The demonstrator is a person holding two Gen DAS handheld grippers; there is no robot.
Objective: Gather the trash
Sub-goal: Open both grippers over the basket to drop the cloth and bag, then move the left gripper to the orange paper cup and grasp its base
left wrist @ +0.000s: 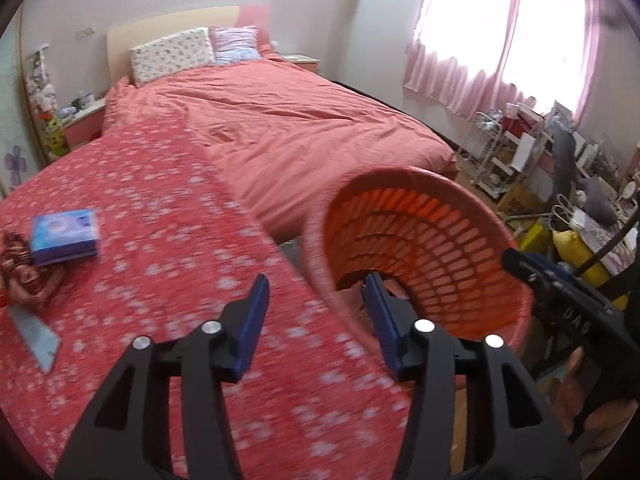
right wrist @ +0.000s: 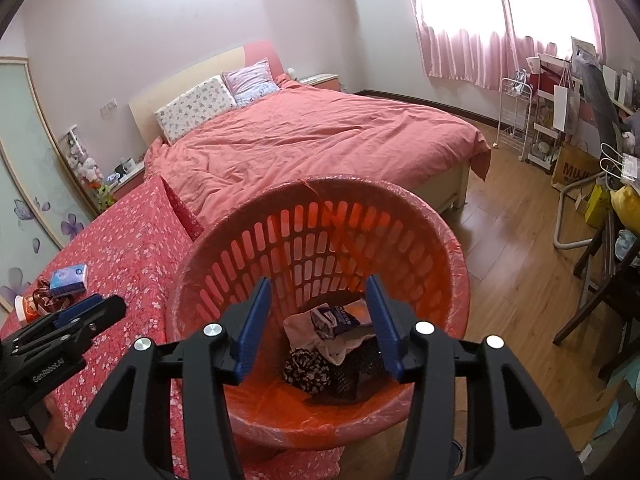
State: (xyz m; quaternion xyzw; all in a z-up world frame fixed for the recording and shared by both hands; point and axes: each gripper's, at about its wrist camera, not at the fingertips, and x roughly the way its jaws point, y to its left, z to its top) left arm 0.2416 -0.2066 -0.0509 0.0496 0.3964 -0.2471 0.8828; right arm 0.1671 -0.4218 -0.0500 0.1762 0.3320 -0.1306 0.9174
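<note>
1. We see the left gripper (left wrist: 316,320) with jaws apart, holding nothing, over the floral-covered table (left wrist: 160,220).
2. The right gripper (right wrist: 318,320) is likewise spread, above the orange trash basket (right wrist: 248,248).
3. Crumpled trash (right wrist: 332,344) lies at the basket's bottom.

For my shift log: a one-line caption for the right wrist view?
Open right gripper poised above the orange basket, which holds discarded trash, beside the red floral table.
</note>
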